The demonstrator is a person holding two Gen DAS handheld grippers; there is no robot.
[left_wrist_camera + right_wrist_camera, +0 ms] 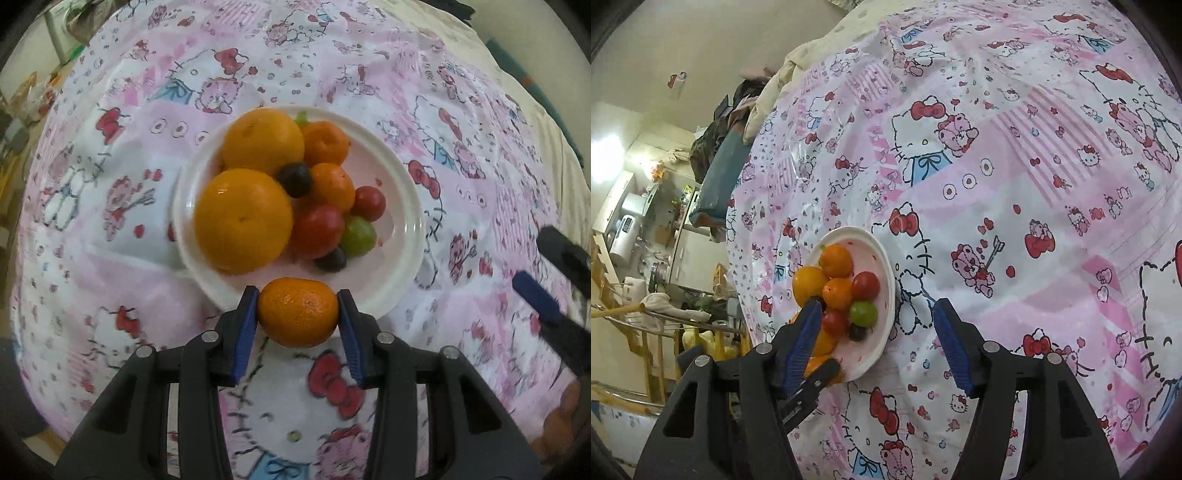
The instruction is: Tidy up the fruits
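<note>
A white plate (399,177) on the pink Hello Kitty cloth holds two big oranges (243,218), two mandarins (327,142), two red tomatoes (317,230), a green grape (357,230) and dark grapes (295,179). My left gripper (297,314) is shut on a small mandarin (297,314) and holds it over the plate's near rim. My right gripper (875,328) is open and empty, just right of the plate (884,273); in the left wrist view the right gripper's fingers (535,299) show at the right edge.
The patterned cloth (1015,184) covers the whole table. A cream blanket (798,66) and a blue cushion (720,184) lie at the table's far edge. Beyond the edge are room clutter and a wooden stair rail (646,332).
</note>
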